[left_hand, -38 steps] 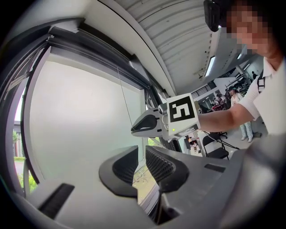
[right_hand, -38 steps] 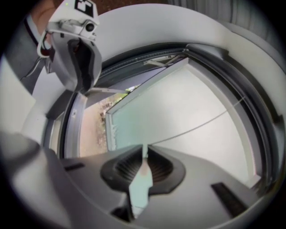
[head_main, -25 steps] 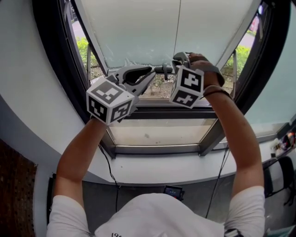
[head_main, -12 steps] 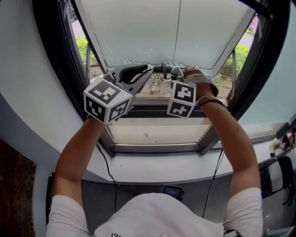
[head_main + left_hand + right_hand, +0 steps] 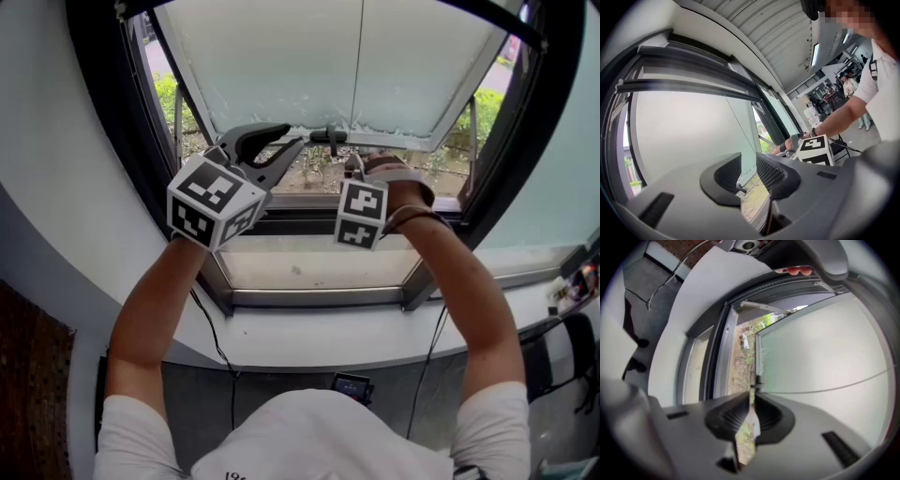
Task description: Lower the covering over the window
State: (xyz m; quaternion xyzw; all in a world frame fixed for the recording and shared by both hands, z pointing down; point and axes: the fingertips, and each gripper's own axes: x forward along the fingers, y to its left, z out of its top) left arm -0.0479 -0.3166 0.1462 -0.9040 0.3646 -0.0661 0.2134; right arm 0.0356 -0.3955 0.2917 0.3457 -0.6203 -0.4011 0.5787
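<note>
The blind (image 5: 309,66) hangs partway down, its bottom edge well above the sill (image 5: 319,272). The right gripper (image 5: 751,401) is clenched on its pull (image 5: 756,380). Just left, the left gripper (image 5: 749,164) has been opening, with nothing between its jaws. The lowering looks mid-way, so next comes a steady, straight pull down to the sill.

Right tongs (image 5: 751,397) clamped tight, arm (image 5: 461,291) outstretched

No legible text anywhere. Left gripper's cube (image 5: 214,202) and right gripper's cube (image 5: 361,214) carry only black-and-white square marker patterns, no letters. Dark print on the shirt (image 5: 319,441) at 6 o'clock is cut off, unreadable.
</note>
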